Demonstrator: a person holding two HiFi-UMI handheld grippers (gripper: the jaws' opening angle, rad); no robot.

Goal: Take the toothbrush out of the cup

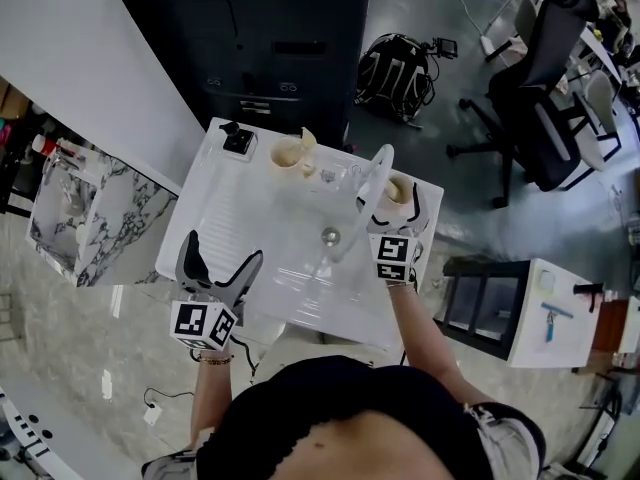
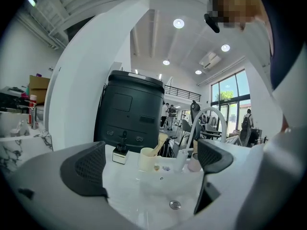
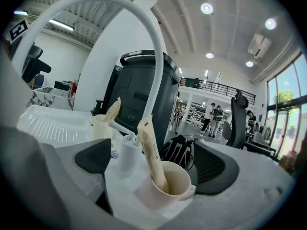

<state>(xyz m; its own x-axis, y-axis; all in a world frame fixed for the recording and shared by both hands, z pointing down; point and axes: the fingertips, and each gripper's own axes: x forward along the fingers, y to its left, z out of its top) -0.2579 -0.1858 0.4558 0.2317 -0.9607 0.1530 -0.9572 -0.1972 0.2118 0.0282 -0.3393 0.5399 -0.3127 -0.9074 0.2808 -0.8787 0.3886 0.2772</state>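
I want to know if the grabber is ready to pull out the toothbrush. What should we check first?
1. right gripper jaws apart: ok.
2. wrapped toothbrush stands between them, in its cup: ok.
3. Jaws closed on it: not ok, they are not touching it yet.
4. faucet arch leaves room to lift: cannot tell.
5. left gripper open, empty, away from that cup: ok.

White sink (image 1: 215, 218) with ribbed drainboard, drain (image 1: 329, 235) mid-basin, arched white faucet (image 1: 372, 183) at the back rim, small black-and-white dispenser (image 1: 237, 140) on the back-left corner. Behind it is a big black cabinet (image 1: 270, 38), with a black backpack (image 1: 395, 68) on the floor beside it and a black office chair (image 1: 540, 88) further right. Marble-pattern counter (image 1: 75, 218) at left, white side unit (image 1: 530, 340) with a blue tool (image 1: 553, 320) on top at right.
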